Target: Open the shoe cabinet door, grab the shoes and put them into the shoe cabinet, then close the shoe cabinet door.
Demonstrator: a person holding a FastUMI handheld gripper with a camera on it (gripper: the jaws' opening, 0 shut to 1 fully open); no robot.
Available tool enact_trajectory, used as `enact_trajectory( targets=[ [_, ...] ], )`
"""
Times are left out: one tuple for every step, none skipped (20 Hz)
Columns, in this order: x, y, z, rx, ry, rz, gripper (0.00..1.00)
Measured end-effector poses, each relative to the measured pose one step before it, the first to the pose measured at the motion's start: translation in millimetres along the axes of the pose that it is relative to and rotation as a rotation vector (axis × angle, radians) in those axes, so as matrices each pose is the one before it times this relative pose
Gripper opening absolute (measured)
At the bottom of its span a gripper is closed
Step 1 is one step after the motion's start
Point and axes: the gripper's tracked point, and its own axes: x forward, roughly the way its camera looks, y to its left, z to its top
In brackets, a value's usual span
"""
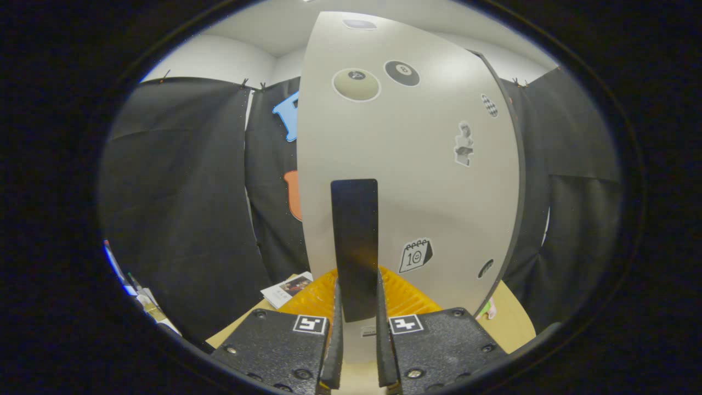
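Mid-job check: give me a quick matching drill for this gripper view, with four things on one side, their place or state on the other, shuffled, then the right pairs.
Things:
1. dark door handle
2. calendar sticker
3. eight-ball sticker
4. orange mat

Places or states:
A. high on the cabinet door, beside a pale ball sticker
B. between the fingers of the hand-held gripper, which close on it from both sides
C. on the tabletop, below the door
D. low on the door, just beside the handle

Pairs: 1-B, 2-D, 3-A, 4-C
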Motion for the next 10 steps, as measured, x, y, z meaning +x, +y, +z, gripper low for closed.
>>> enact_trajectory(
  targets=[
    [-12.19,-6.48,-0.88,0.00748,0.00018,-0.01081,0.28],
    [-12.55,-5.33,-0.54,0.01148,-0.00126,-0.01201,0.27],
    [-10.81,-6.19,0.08,0.0022,-0.00257,-0.01247,0.27],
    [-9.23,-8.63,-1.15,-0.00029,-0.00353,-0.01475,0.26],
    [-8.5,-7.35,-0.63,0.00037,-0.00374,-0.01336,0.25],
    [-7.78,-6.57,-1.07,0.00142,-0.00009,-0.00847,0.24],
    [-6.17,-7.17,-0.04,0.00383,0.00246,-0.00551,0.24],
    [-7.18,-8.02,-1.58,0.00429,0.00311,-0.0069,0.22],
    [-4.26,-5.7,-0.27,0.00092,0.00094,-0.00904,0.22],
    [-7.56,-8.89,-0.44,0.0006,-0.00104,-0.00872,0.21]
  ],
)
